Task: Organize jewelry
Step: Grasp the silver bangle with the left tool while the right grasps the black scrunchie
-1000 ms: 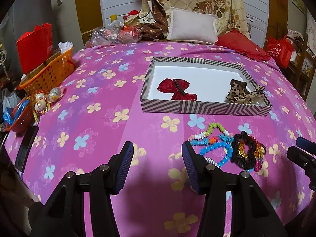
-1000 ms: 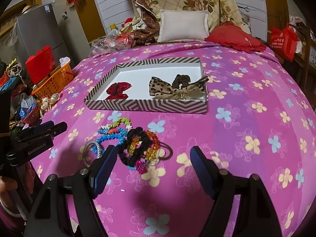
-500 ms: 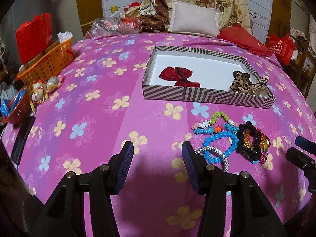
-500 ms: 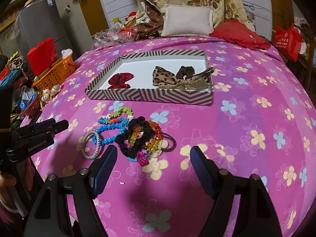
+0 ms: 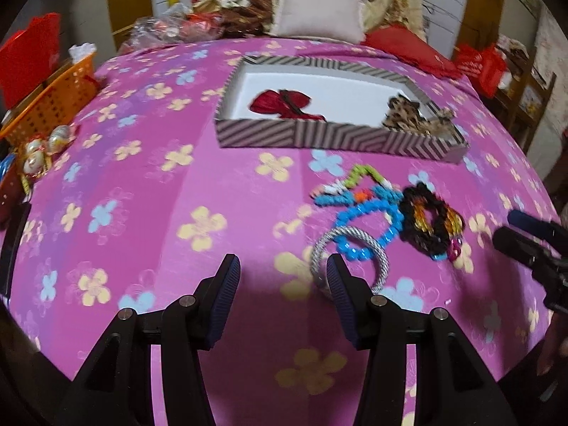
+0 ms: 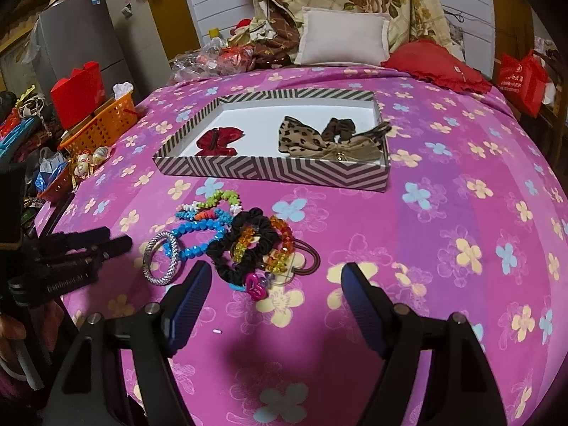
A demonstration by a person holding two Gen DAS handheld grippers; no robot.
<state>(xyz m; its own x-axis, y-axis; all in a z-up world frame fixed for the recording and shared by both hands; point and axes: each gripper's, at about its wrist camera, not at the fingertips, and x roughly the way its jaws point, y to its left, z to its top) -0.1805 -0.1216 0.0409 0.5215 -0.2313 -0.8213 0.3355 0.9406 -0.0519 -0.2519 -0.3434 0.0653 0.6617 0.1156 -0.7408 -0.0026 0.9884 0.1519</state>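
left gripper (image 5: 280, 277) has dropped closer to the jewelry pile (image 6: 230, 241), jaws apart and empty, right finger hiding part of the silver bangle (image 5: 349, 245). left view is motion-blurred. right gripper (image 6: 273, 287) spread, empty. only the right view shows the brown hair tie (image 6: 309, 254).

My left claw (image 5: 280, 277): black arms, ribbed blue pads, silver screws.
My right claw (image 6: 271, 285): same build; white lettering marks the left claw's side.
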